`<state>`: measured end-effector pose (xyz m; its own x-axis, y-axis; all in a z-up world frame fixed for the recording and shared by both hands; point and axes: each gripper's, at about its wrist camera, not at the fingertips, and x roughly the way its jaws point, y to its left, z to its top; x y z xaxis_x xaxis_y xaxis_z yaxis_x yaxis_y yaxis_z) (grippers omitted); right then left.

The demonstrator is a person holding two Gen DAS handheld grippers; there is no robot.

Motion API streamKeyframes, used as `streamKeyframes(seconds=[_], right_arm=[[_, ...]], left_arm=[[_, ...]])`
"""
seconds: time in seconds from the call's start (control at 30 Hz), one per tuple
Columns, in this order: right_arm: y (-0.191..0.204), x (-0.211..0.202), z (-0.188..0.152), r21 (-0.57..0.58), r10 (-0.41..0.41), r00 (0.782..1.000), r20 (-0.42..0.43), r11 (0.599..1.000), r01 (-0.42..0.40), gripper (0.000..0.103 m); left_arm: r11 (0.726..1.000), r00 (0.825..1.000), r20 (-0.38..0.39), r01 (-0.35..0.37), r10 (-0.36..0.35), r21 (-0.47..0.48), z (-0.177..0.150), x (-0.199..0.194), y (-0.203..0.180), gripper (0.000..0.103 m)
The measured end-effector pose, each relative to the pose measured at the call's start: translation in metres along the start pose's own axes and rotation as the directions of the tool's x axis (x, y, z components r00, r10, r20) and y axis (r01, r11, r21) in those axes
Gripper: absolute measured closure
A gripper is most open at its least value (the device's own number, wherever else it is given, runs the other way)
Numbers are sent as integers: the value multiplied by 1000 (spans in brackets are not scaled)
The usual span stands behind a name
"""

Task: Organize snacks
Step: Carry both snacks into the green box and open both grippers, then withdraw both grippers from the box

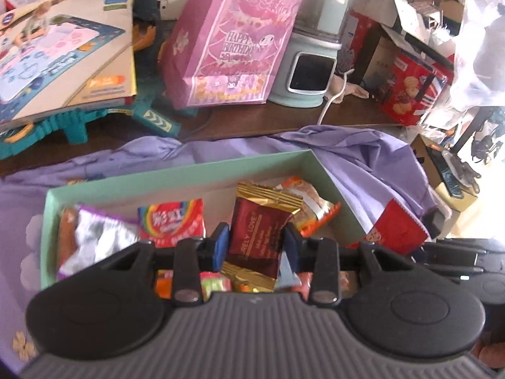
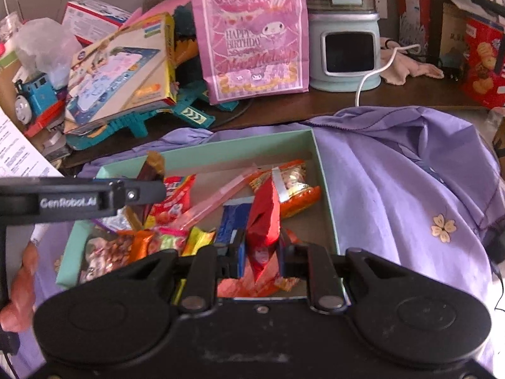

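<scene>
My left gripper is shut on a dark red and gold chocolate packet, held upright over the mint green box. My right gripper is shut on a crumpled red snack packet above the same box. In the right wrist view the left gripper reaches in from the left with its chocolate packet. The red packet also shows at the right of the left wrist view. Several snacks lie in the box, among them a rainbow packet, an orange packet and a blue packet.
The box rests on a purple cloth. Behind it stand a pink birthday bag, a mint appliance with a white cable, a toy box, a blue toy train and a red biscuit box. A hand shows at lower left.
</scene>
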<state>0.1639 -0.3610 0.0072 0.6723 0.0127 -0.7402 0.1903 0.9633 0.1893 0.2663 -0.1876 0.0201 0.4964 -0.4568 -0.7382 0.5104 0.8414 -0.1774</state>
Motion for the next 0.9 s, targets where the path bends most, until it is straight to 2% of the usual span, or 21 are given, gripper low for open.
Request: streamKeyframes(seconds=[0.13, 0.17, 0.2, 0.23, 0.27, 0.3, 0.33, 0.43, 0.53, 0.7, 0.9], right_arm=[[-9, 22, 10, 11, 0, 1000, -19, 1000, 0, 83], [-11, 25, 11, 19, 6, 1000, -22, 1000, -5, 78], [-13, 28, 12, 27, 10, 1000, -20, 1000, -9, 65], [-15, 29, 13, 34, 12, 1000, -18, 999, -12, 46], [-15, 30, 14, 40, 11, 1000, -12, 999, -11, 38], [-16, 30, 14, 42, 6, 1000, -4, 999, -5, 25], [-16, 30, 15, 42, 0, 1000, 1, 999, 0, 19], [-15, 25, 14, 43, 1, 1000, 10, 999, -1, 18], [-16, 16, 10, 56, -3, 1000, 14, 998, 3, 5], [-14, -7, 1, 64, -12, 999, 35, 998, 10, 1], [-8, -40, -19, 57, 7, 999, 43, 998, -9, 0]], left_arm=[[999, 999, -24, -30, 30, 26, 15, 30, -1, 65], [999, 999, -30, -44, 44, 26, 19, 37, -1, 62], [998, 998, -34, -54, 55, 25, 19, 41, -1, 46], [998, 997, -35, -64, 65, 21, 21, 45, 0, 25], [997, 996, -26, -81, 82, 16, 20, 47, 0, 16], [995, 995, -16, -101, 101, 13, 19, 47, 0, 7], [993, 994, -10, -113, 113, 15, 19, 47, -1, 6], [993, 993, -24, -117, 117, 19, 16, 47, -1, 6], [994, 994, -28, -110, 110, 18, 10, 39, -3, 5], [994, 994, -12, -106, 106, 29, -3, 14, -12, 2], [996, 996, 1, -85, 85, 32, -27, -25, -26, 1]])
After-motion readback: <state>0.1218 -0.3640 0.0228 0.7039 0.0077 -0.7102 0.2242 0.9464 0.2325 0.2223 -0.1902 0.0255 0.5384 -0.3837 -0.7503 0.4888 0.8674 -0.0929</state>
